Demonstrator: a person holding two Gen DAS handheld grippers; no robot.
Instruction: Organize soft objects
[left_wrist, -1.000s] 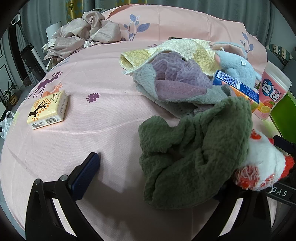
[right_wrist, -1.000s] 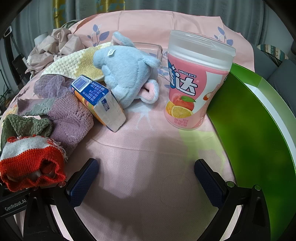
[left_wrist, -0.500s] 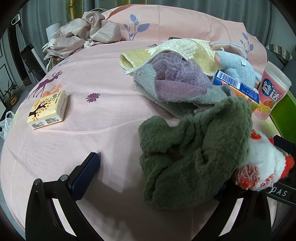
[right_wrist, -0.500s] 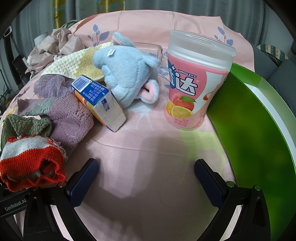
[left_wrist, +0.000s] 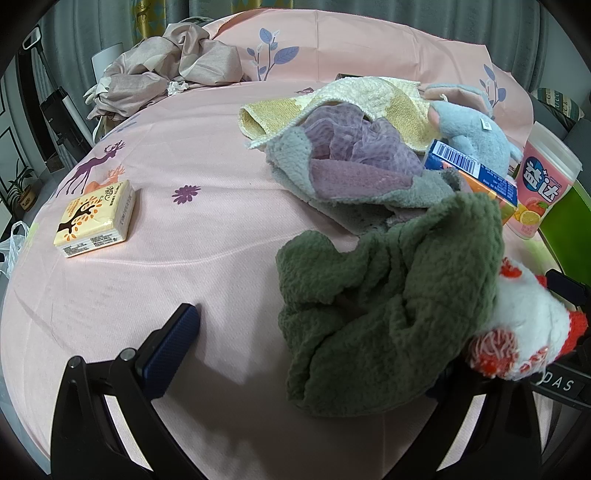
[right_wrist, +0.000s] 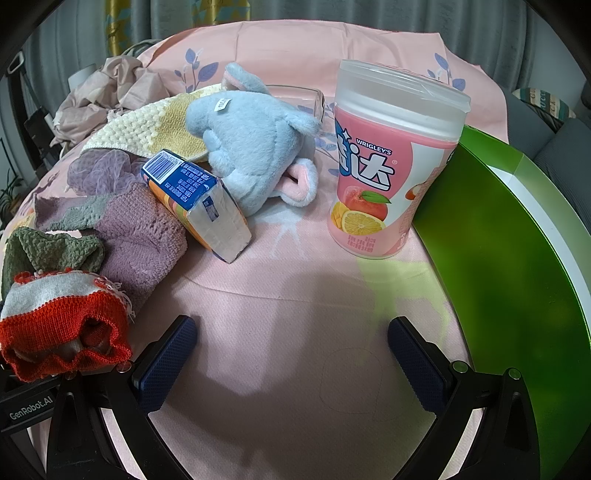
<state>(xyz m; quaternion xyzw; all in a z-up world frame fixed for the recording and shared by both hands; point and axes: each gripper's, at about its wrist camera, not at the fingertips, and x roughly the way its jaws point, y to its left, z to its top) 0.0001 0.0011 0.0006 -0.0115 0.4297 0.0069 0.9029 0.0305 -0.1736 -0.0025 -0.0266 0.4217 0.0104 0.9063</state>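
Right gripper (right_wrist: 291, 360): jaws spread wide, nothing between the blue ribbed pads (right_wrist: 164, 363), hovering low over bare pink tablecloth (right_wrist: 280, 317); position unchanged against the views of half a second and one second back. Left gripper (left_wrist: 310, 362): left pad (left_wrist: 171, 345) clear of everything, right finger hidden under the green fleece cloth (left_wrist: 384, 314), so the jaws read as spread but any pinch on the cloth cannot be told; likewise unchanged. Judgement: a pause, with no soft item yet lifted and sorting barely begun. Green fleece cloth: nubbly, crumpled, thick pile, draped across the right side of the left gripper. Red-and-white knit piece (right_wrist: 62, 325): ribbed, frayed edge, hollow mouth, just left of the right gripper, touching the green cloth. Beyond, left of centre: mauve and grey knit cloth (right_wrist: 136, 236), lilac mesh puff (left_wrist: 354, 136), cream and yellow waffle towel (right_wrist: 147, 125), overlapping in one heap. Ahead: blue plush toy (right_wrist: 255, 155), short fur, pink ears, lying on its side against a rigid blue-orange carton (right_wrist: 195, 203). Ahead right: pink plastic gum tub (right_wrist: 391, 166), upright, frosted lid. Far right: glossy green box (right_wrist: 495, 258). Far left of the left gripper: tissue pack (left_wrist: 96, 218), well apart from the heap
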